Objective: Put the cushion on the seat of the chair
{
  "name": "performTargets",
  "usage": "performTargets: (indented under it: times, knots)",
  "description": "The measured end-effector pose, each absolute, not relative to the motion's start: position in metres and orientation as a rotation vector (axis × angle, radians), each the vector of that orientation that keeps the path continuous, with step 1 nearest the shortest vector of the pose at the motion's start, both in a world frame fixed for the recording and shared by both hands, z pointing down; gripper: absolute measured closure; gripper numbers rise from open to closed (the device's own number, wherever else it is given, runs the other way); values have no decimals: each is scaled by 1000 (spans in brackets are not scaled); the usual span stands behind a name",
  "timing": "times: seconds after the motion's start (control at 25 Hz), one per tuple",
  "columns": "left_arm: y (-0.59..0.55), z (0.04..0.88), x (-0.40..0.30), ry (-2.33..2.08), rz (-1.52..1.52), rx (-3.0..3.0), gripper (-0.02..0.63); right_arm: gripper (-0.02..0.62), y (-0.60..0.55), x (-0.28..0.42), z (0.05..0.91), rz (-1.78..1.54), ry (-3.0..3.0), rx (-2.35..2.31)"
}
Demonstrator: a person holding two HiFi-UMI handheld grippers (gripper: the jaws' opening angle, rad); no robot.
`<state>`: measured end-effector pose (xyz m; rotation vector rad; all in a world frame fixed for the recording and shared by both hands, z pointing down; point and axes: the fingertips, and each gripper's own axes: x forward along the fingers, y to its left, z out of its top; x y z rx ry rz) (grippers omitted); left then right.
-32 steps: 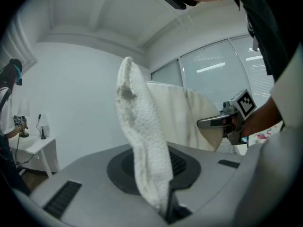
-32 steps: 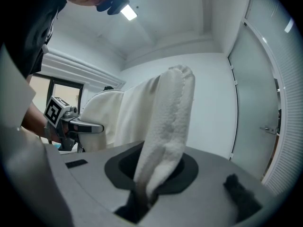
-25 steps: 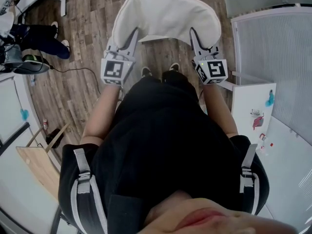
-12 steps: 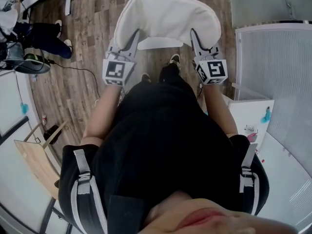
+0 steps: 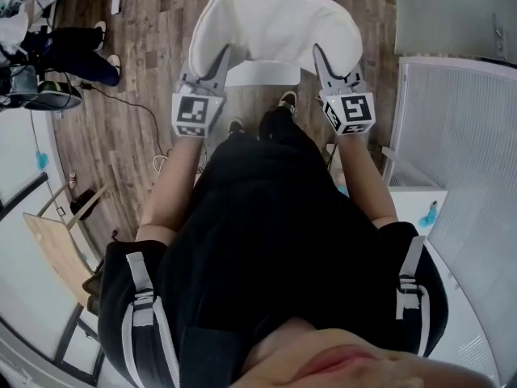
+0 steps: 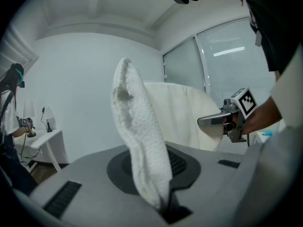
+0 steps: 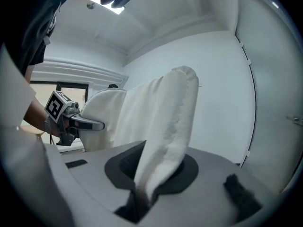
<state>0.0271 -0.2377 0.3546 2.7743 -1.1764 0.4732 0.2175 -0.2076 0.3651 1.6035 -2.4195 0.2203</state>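
Pinching the cushion (image 5: 275, 23): left gripper (image 5: 220, 59), jaws drawn almost together on the fleecy white fabric at the cushion's left edge, a thick fold rising from between them in the left gripper view. Right gripper (image 5: 321, 57), the same state, jaws nearly closed on the right edge, with fabric standing up out of the gap in the right gripper view.

Markings: one cube with square black-and-white markers on each gripper, two cubes in all; patterns only, not lettering.

Count: two grippers, one cushion, one chair (image 5: 262, 73).

Position: the cushion is held up off the floor between the two grippers, in front of the person. A white part of the chair shows just below its near edge.

Surroundings: wooden floor (image 5: 137, 136); a second person (image 5: 73, 55) seated at the upper left; a white ribbed panel (image 5: 460, 136) at the right.
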Motion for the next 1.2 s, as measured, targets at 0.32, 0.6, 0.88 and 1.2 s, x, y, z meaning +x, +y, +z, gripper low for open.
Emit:
performTargets:
  times: [0.32,0.6,0.88,1.2]
  knots:
    - [-264,415,54,-1236,617,2629,551,540,-240,243,426,331,-2434,1443]
    - [-288,496,51,-1215,716,2479,550,538,-261,237,507,462,-2398,1333]
    - [-299,608,30,-1092,777,2362,551,537,-268,217,611,603,-2294,1318]
    - [-308,702,14,-996,814,2298,551,534,-272,201,705,733,-2208,1338]
